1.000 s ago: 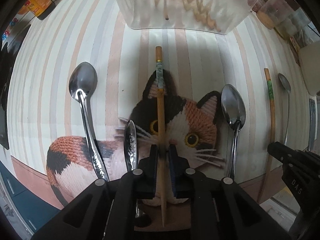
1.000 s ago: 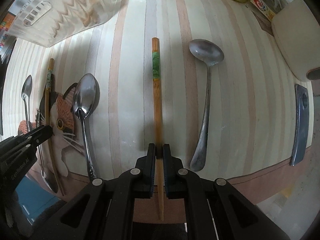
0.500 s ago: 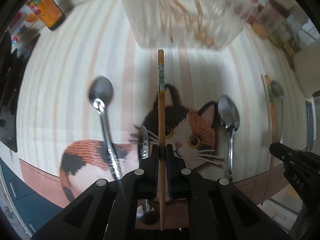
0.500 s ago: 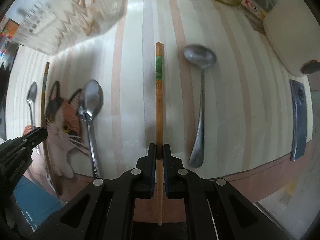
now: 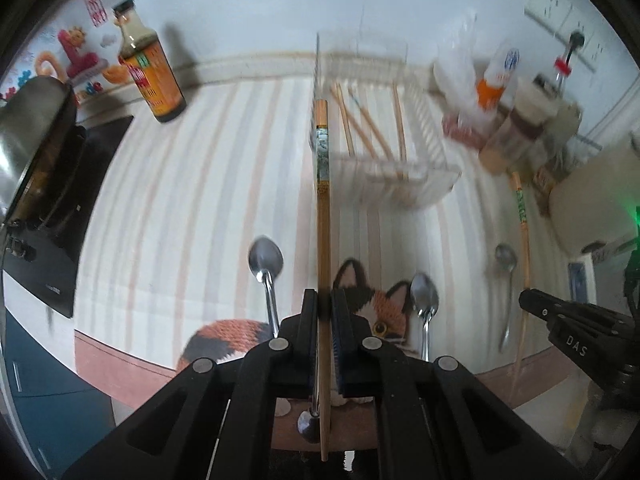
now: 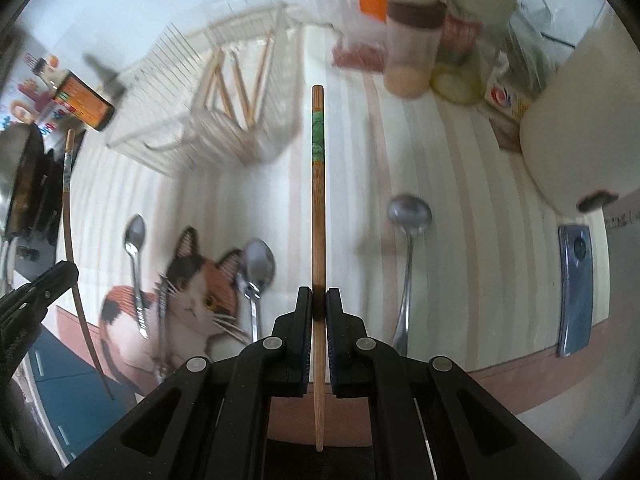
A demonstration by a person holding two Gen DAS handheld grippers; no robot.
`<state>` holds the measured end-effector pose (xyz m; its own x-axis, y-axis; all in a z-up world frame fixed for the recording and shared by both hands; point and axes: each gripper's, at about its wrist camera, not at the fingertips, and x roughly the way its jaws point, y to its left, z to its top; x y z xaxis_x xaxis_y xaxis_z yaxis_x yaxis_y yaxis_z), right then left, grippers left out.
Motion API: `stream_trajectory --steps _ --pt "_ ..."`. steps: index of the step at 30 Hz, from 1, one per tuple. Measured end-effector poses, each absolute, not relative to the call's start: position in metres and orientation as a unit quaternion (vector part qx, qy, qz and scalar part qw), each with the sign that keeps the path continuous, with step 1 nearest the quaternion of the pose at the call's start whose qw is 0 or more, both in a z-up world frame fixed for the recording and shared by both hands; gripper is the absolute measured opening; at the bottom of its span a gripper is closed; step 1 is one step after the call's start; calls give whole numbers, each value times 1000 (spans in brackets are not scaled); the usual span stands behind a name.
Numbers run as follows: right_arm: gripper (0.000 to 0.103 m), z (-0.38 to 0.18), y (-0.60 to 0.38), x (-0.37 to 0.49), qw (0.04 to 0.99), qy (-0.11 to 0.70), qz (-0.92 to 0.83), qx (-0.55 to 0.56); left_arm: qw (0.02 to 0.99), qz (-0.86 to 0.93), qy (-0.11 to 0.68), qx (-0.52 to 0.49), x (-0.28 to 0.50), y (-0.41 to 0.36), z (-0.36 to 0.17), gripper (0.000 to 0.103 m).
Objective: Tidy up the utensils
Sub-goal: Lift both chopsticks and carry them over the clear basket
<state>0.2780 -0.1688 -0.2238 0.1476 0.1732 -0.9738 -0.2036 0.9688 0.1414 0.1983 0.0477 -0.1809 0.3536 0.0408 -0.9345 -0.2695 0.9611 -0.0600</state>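
My left gripper (image 5: 325, 300) is shut on a wooden chopstick (image 5: 322, 208) with a grey-green band, held in the air above the striped mat (image 5: 180, 208). My right gripper (image 6: 319, 300) is shut on a second chopstick (image 6: 318, 208) with a green band, also off the mat. A clear slotted basket (image 5: 424, 168) with several chopsticks in it stands at the back; the right wrist view shows the basket (image 6: 160, 132) at upper left. Three spoons lie on the mat: one (image 5: 267, 268) left of the cat picture, one (image 5: 425, 304) on it, one (image 5: 506, 276) further right.
A sauce bottle (image 5: 150, 68) stands at the back left beside a black hob with a pan (image 5: 36, 140). Jars and packets (image 6: 416, 32) crowd the back right by a white appliance (image 6: 580, 120). A blue phone (image 6: 576, 292) lies at the mat's right edge.
Both grippers have risen from the mat, each carrying its chopstick up with it. The views have tilted up, so the basket, the bottle and the back wall now show.
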Motion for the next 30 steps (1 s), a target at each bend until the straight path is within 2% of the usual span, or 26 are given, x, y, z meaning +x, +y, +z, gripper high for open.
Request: stream_trajectory --steps 10,18,23,30 --pt "7 -166 -150 313 790 592 160 22 853 92 503 -104 217 56 -121 4" --pt "7 -137 -134 369 802 568 176 45 862 67 485 -128 272 67 -93 4" --pt "7 -135 -114 417 794 576 183 69 849 50 501 -158 320 80 -97 4" --pt "7 -164 -82 485 771 604 181 84 807 23 549 -214 391 100 -128 4"
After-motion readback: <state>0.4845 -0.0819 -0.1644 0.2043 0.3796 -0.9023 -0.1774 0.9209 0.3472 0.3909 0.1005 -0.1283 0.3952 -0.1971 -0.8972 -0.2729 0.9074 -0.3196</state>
